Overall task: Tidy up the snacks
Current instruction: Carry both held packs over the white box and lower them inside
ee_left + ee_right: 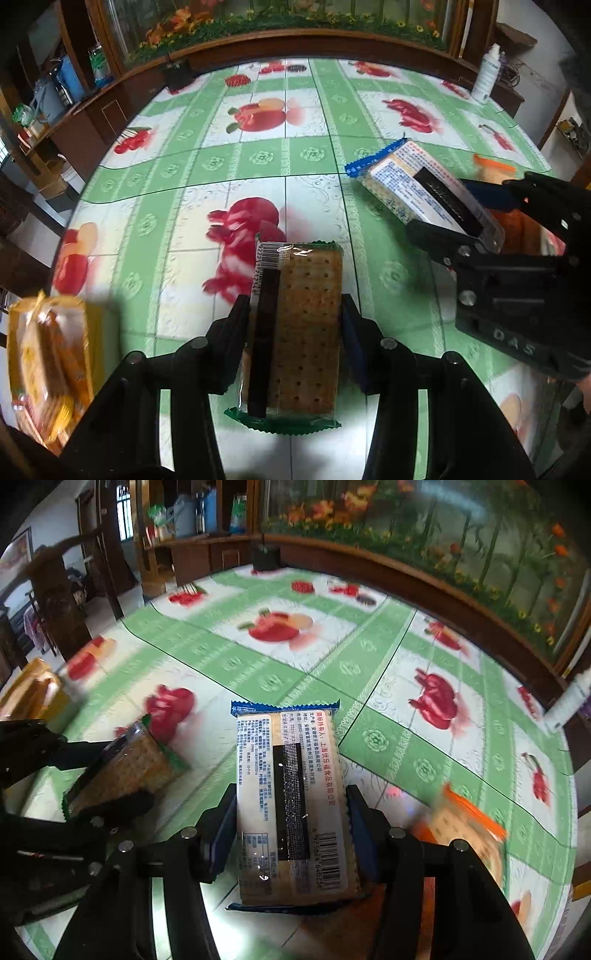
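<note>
Both hands loaded: one cracker pack in each gripper, carried above the worktop.

My left gripper (295, 325) has its fingers closed on the sides of the green-edged cracker pack (306, 325); my right gripper (291, 823) clamps the blue-edged cracker pack (291, 805) the same way, and both packs look lifted clear of the worktop (258, 155). A yellow pack (48, 365) lies at the near left edge and an orange pack (465, 823) near the right edge, both blurred. I judge this the carry step; next I need a chosen spot, then to lower and release each pack neatly beside its like.
</note>
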`<state>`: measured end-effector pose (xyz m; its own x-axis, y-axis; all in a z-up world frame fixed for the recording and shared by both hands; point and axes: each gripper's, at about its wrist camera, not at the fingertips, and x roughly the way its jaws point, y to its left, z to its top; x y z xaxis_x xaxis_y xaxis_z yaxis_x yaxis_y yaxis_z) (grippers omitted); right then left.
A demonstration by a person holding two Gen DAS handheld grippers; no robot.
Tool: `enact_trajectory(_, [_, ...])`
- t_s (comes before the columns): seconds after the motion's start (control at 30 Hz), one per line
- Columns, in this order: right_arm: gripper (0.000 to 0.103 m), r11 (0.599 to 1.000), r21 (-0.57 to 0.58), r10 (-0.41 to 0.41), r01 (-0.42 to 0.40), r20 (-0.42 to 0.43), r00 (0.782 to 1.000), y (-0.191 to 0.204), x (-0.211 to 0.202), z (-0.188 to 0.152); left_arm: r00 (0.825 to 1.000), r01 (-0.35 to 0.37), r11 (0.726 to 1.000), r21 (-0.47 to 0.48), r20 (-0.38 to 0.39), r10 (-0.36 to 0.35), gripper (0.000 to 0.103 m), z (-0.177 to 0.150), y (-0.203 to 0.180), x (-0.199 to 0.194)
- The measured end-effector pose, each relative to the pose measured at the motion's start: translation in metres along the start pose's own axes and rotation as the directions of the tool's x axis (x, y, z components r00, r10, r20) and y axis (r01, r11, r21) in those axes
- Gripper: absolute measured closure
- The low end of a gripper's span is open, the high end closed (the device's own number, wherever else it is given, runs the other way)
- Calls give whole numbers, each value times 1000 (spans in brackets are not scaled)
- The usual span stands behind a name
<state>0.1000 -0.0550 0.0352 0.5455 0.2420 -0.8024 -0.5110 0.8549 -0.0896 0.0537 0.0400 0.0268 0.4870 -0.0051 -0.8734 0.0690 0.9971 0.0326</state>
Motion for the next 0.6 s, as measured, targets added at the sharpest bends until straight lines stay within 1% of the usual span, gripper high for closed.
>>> enact_trajectory(0.1, [47, 1000, 5, -4, 4, 57, 998, 11, -28, -10, 999, 24, 1000, -17, 39, -24, 53, -14, 2, -22])
enact_trajectory(0.2, [47, 1000, 6, -19, 19, 101, 995, 22, -52, -20, 996, 19, 1000, -23, 83, -17, 53, -25, 2, -39])
enact_trajectory(0.3, [47, 999, 12, -36, 34, 128, 991, 32, -70, -30, 992, 20, 999, -35, 128, -16, 53, -37, 4, -57])
enact_trajectory(0.4, [47, 999, 43, -33, 26, 152, 988, 38, -85, -40, 984, -8, 999, -34, 179, 14, 53, -48, 5, -73])
enact_trajectory(0.53, [47, 997, 71, -48, 36, 179, 983, 47, -100, -54, 978, 3, 999, -47, 209, 7, 53, -61, 8, -85])
enact_trajectory(0.6, [47, 995, 88, -54, 37, 198, 979, 52, -107, -62, 974, -5, 999, -49, 227, 16, 53, -68, 9, -91])
